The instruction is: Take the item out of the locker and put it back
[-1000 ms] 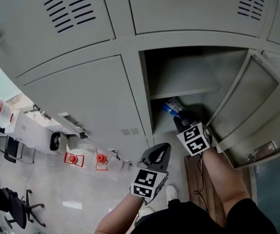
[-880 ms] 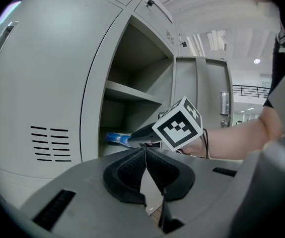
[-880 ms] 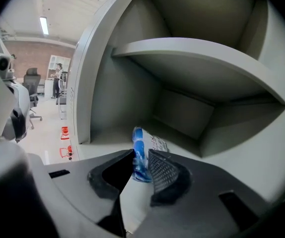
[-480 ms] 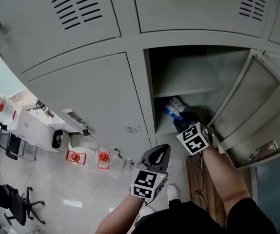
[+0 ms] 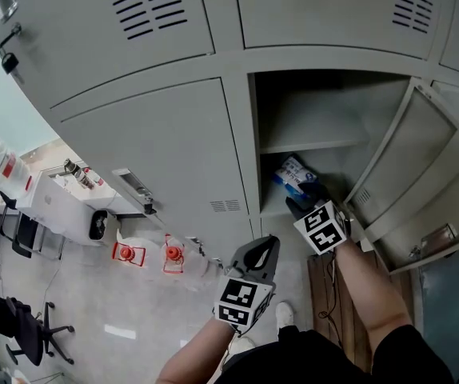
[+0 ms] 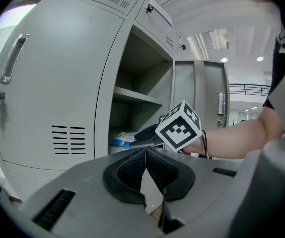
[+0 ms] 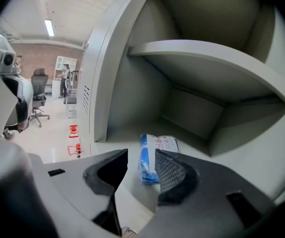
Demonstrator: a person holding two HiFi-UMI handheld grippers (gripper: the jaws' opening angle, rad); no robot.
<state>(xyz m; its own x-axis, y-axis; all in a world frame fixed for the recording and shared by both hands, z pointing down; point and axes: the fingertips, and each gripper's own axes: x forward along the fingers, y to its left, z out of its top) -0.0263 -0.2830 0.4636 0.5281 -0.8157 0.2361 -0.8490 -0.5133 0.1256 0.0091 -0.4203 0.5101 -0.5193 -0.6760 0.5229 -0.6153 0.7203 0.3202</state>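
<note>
Work falls to one side only. Nearest the person, at 6 o'clock in the head view, the left gripper point(image 5: 266, 243) hangs outside the locker point(image 5: 255, 150) with its jaws pressed together on nothing. It has no part in this step, so it is probably parked low to leave the other arm room.

At 4 o'clock the right gripper point(image 5: 297, 205) reaches over the sill into the lower compartment. Its own view shows the jaws opening with the packet point(image 7: 165, 144) between them. The blue-and-white packet rests on the compartment floor, its blue edge close against the pad at 3 o'clock, while the pad at 9 o'clock stands clear of it. No squeeze is visible, so this reads as a release: the packet set down inside for the put-back half of the task. It sits near the front lip rather than deep in, likely because the arm needed to go no farther.

Above, at 12 o'clock, the shelf point(image 7: 207, 53) leaves only a low slot, which would explain the flat approach. Farthest out, the door point(image 5: 421, 166) stands swung wide at 3 o'clock, clear of the arm. Backing straight out should avoid dragging the packet.
</note>
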